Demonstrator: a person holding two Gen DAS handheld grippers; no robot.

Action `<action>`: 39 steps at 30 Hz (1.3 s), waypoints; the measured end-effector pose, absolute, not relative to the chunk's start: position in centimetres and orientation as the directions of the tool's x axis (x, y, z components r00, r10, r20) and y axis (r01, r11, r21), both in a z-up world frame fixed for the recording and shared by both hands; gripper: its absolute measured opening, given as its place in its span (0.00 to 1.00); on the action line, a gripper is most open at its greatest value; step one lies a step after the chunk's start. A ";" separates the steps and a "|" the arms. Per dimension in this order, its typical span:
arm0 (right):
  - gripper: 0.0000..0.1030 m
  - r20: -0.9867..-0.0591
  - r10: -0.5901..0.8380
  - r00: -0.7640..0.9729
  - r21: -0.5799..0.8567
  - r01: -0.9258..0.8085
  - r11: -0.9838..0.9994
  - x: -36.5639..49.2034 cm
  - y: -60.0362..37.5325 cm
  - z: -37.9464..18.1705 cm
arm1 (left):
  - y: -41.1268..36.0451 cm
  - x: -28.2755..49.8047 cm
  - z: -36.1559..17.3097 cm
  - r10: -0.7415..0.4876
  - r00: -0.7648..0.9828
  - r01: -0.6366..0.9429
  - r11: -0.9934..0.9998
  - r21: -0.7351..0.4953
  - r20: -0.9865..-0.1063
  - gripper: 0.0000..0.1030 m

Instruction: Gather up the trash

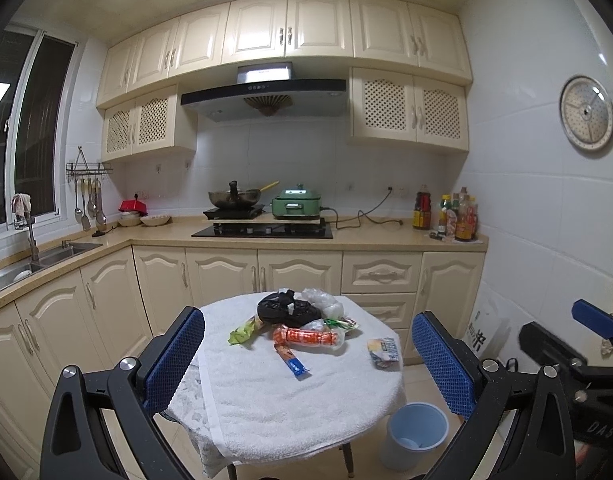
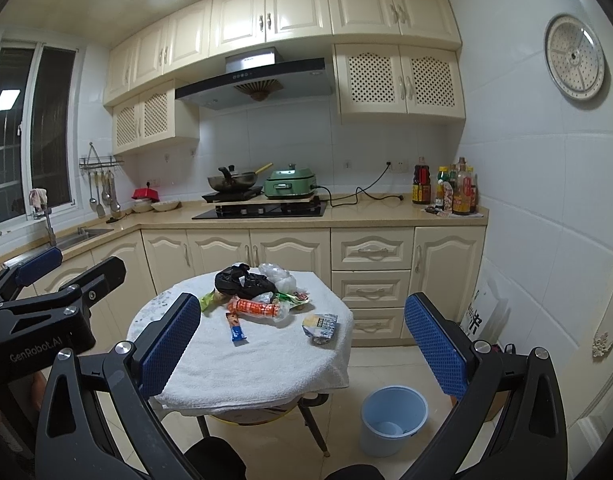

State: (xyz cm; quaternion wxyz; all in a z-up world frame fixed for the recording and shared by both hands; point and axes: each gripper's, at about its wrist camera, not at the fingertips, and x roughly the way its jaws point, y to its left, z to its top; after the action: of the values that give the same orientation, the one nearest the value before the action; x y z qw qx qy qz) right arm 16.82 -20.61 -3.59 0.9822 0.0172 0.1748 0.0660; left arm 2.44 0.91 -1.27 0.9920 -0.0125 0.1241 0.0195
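Trash heap on a round table draped with a white towel: a knotted black bag at the back, a clear plastic bag touching its right side, a green wrapper at its left, an orange-and-white packet in front of it, and a green-and-red wrapper between the packet and the clear bag. A narrow orange-and-blue sachet lies nearer the camera, its far end touching the orange packet; a crumpled pouch lies apart near the table's right edge. A light blue bin stands on the floor beside the table's right front; a pale object lies at its bottom, too indistinct to name. The left gripper has its blue-padded fingers spread wide and grips nothing; in its view the heap lies ahead, between the two fingers and beyond their tips. The right gripper is likewise spread wide and grips nothing, the table and heap framed between its fingers, the bin below near the right one. The two tools are held side by side, each showing at the edge of the other's view. Behind, a counter carries a wok, a green cooker and bottles.
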 end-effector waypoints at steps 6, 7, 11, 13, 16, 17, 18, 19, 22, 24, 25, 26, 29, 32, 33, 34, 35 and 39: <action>1.00 -0.384 0.127 0.915 0.089 -0.100 0.991 20.3 -21.1 -7.0 | 2.8 8.7 -4.6 0.047 0.938 -0.063 0.997 -0.033 -0.343 0.99; 1.00 -0.392 0.130 0.911 0.093 -0.101 0.991 21.0 -21.1 -7.6 | 2.9 9.4 -4.7 0.045 0.935 -0.062 0.997 -0.035 -0.353 0.99; 1.00 -0.408 0.143 0.902 0.087 -0.118 0.989 24.4 -21.3 -9.9 | 4.2 13.6 -6.0 0.040 0.907 -0.071 0.996 -0.060 -0.419 0.99; 1.00 -0.428 0.136 0.894 0.066 -0.119 0.991 26.5 -21.0 -11.4 | 4.7 15.9 -6.3 0.048 0.896 -0.084 0.995 -0.063 -0.442 0.99; 1.00 -0.478 0.146 0.866 0.071 -0.127 0.989 30.5 -21.1 -14.0 | 5.3 20.1 -6.7 0.075 0.872 -0.101 0.994 -0.028 -0.484 0.99; 1.00 -0.503 0.154 0.850 0.079 -0.132 0.988 32.1 -21.1 -15.1 | 5.3 21.1 -6.8 0.077 0.865 -0.102 0.995 -0.023 -0.496 0.99; 1.00 -0.530 0.155 0.834 0.079 -0.134 0.988 33.7 -20.8 -16.3 | 5.4 22.8 -7.1 0.079 0.852 -0.103 0.995 -0.018 -0.518 0.99; 1.00 -0.560 0.148 0.815 0.068 -0.133 0.989 35.3 -20.5 -17.4 | 5.4 24.1 -7.5 0.077 0.843 -0.103 0.995 -0.019 -0.532 0.99; 1.00 -0.641 0.128 0.757 0.034 -0.139 0.990 40.1 -19.5 -21.2 | 5.3 29.3 -8.8 0.036 0.799 -0.079 0.996 -0.045 -0.600 0.99; 1.00 -0.677 0.137 0.723 0.042 -0.148 0.988 42.8 -19.2 -23.3 | 5.4 32.1 -9.6 0.018 0.772 -0.071 0.996 -0.057 -0.636 0.99; 1.00 -0.704 0.135 0.698 0.043 -0.147 0.988 44.4 -19.0 -24.6 | 5.4 33.9 -10.2 0.012 0.753 -0.069 0.996 -0.061 -0.658 0.99; 1.00 -0.721 0.131 0.680 0.044 -0.144 0.989 45.5 -19.0 -25.5 | 5.6 34.8 -10.6 0.007 0.746 -0.067 0.996 -0.064 -0.666 0.99; 1.00 -0.750 0.130 0.648 0.051 -0.139 0.989 48.2 -19.1 -27.9 | 6.0 38.4 -12.1 0.010 0.707 -0.077 0.995 -0.063 -0.707 0.99; 0.91 -0.756 0.142 0.639 0.070 -0.137 0.988 49.4 -19.6 -29.3 | 6.2 41.8 -14.2 0.003 0.665 -0.086 0.994 -0.073 -0.746 0.99; 0.83 -0.752 0.152 0.642 0.080 -0.141 0.987 49.6 -19.8 -29.5 | 6.1 42.6 -14.7 0.002 0.655 -0.088 0.993 -0.073 -0.756 0.99; 0.80 -0.753 0.162 0.638 0.086 -0.150 0.985 49.7 -19.9 -29.7 | 6.0 43.6 -15.2 0.006 0.646 -0.091 0.993 -0.070 -0.764 0.99; 0.72 -0.756 0.175 0.630 0.096 -0.158 0.983 50.2 -19.9 -30.0 | 6.0 44.3 -15.5 0.011 0.635 -0.096 0.993 -0.064 -0.772 0.99; 0.66 -0.751 0.246 0.613 0.167 -0.184 0.969 51.0 -20.3 -30.3 | 6.1 47.1 -16.7 0.019 0.625 -0.109 0.992 -0.063 -0.780 0.98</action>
State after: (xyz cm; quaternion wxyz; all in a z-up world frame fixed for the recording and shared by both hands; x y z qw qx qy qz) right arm 51.01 -20.29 -30.35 0.8972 0.0367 0.4234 0.1200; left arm 47.09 6.08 -16.67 0.9000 -0.0522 0.4313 0.0357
